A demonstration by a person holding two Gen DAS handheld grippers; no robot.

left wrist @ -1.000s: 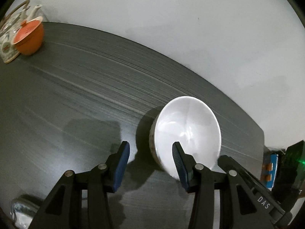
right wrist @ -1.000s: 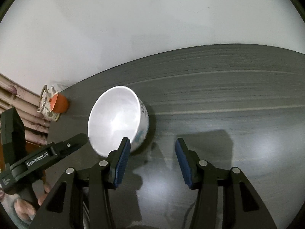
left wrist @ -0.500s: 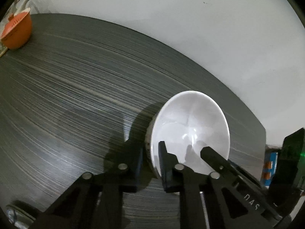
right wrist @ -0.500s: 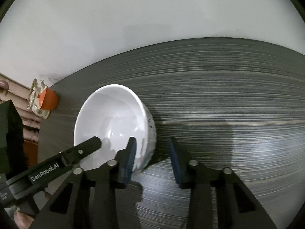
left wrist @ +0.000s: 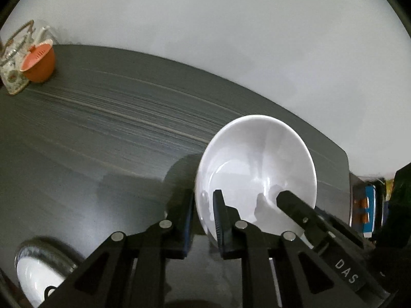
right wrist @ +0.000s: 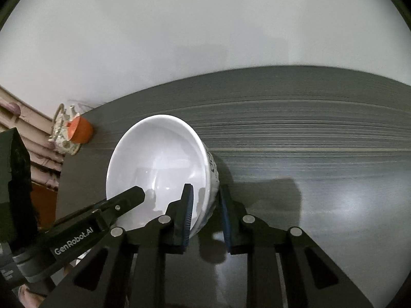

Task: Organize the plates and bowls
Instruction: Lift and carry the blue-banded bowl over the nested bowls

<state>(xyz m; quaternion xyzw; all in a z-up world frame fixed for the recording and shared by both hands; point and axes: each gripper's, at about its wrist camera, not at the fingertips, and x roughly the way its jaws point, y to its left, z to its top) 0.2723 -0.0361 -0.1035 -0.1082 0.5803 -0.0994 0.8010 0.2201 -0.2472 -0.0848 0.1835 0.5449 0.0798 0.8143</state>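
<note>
A white bowl with dark print on its outer wall is held above the dark table, also in the right wrist view. My left gripper is shut on the bowl's left rim, one finger inside and one outside. My right gripper is shut on the bowl's right rim the same way. Each gripper's inner finger shows in the other's view.
An orange cup and a floral teapot stand at the table's far left corner. A white dish with a grey rim lies at the near left. The dark table stretches right.
Both grippers closed on the bowl's opposite rims, from open a second ago. The bowl has come up off the table and the views have tilted.
</note>
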